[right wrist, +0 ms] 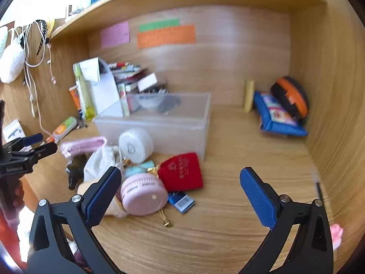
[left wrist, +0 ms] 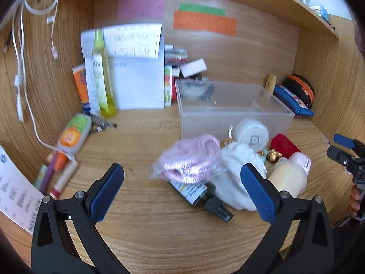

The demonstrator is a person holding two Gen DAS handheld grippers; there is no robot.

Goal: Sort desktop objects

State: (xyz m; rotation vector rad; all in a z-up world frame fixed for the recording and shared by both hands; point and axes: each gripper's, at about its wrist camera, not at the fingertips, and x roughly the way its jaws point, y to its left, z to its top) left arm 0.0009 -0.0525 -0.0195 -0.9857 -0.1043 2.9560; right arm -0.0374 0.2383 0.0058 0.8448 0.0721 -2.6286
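Sorting is looking barely begun, judging by how things are lying; the wooden desk [left wrist: 146,226] is carrying nearly everything loose; the clear plastic bin [left wrist: 230,116], sitting at about one o'clock from the left gripper [left wrist: 182,175], is holding only a small bowl [left wrist: 194,89] and something dark at its far end, with most of it bare. Just in front of the bin a heap is waiting: a pink bundle in plastic [left wrist: 191,159], a white cloth [left wrist: 237,159], a cream bottle [left wrist: 287,178], a dark spray bottle [left wrist: 200,194], a red pouch [right wrist: 182,171], a white round tub [right wrist: 135,145] and a pink jar [right wrist: 143,194]. The left gripper is hovering spread wide, holding nothing; the right gripper [right wrist: 180,182] is likewise gaping, the jar lying at its nine o'clock beside one finger, though whether touching I cannot tell.
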